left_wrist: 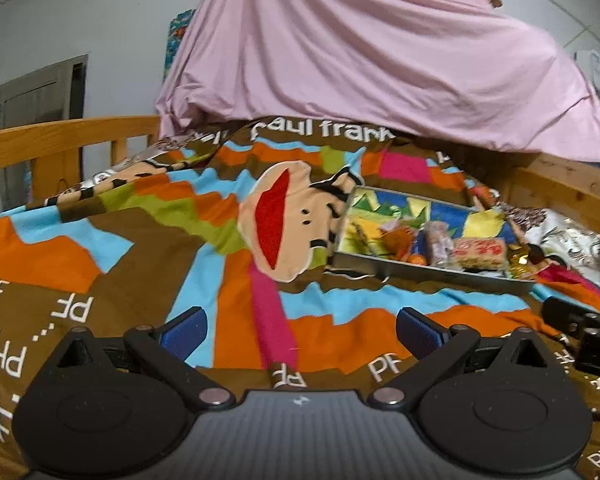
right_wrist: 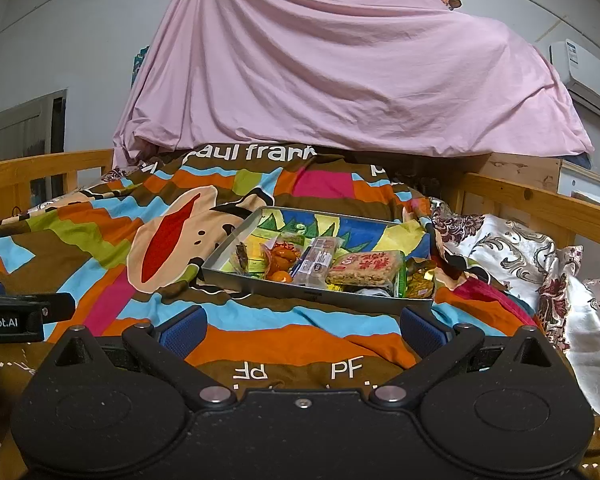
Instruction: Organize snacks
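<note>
Both tongs spread wide and empty: left gripper, right gripper. The snacks sit in the tray on the blanket. Light, crinkly, slippery wrappers; pinch mid-pack, gently, crumbly cake.

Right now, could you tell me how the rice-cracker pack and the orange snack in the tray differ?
The rice-cracker pack is a long, flat, tan slab with a red printed label; the orange snack is small, rounded and glossy. The pack lies toward the tray's right end, the orange snack left of it. Both lie inside the tray, untouched by either gripper.
</note>
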Tool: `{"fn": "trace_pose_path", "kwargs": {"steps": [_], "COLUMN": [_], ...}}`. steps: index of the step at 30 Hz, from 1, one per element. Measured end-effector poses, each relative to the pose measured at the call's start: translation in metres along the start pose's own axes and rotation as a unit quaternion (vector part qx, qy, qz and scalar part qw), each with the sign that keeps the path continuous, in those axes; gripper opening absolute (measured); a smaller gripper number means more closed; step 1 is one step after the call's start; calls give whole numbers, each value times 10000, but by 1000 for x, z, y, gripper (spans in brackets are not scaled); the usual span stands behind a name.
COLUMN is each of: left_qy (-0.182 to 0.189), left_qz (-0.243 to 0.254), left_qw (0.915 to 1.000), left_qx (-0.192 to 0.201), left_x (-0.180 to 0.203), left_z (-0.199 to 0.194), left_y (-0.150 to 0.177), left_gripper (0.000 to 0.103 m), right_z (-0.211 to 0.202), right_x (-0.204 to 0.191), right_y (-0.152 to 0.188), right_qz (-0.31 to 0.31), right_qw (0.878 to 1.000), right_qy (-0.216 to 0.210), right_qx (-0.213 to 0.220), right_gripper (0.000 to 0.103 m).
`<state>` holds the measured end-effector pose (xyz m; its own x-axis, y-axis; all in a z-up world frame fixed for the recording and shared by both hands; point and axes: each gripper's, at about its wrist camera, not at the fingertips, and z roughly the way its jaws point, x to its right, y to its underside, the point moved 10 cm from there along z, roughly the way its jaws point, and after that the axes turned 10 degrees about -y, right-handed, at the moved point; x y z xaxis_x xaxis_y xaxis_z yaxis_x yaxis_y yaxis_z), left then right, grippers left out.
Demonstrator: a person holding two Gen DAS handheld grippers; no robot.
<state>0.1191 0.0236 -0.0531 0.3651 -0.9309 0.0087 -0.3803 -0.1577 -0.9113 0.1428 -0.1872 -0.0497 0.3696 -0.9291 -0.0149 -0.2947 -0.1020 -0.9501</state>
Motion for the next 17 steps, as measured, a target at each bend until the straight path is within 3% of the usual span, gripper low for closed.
{"fn": "trace_pose_path", "kwargs": {"steps": [7, 17], "left_qy": [182, 132], "left_qz": [39, 124], "left_qw": [9998, 9998], "left_qx": [-25, 14], "left_x": [5, 7], "left_z": [-2, -2], "left_y": [-1, -1], "left_gripper": [103, 103], "right_z": [0, 0], "right_x": [0, -3], "right_y": [0, 2], "right_qz": [-2, -12], "right_qw": [10000, 10000], "right_qy": [-4, -18], "right_qx": [-6, -22], "right_gripper": [102, 102]}}
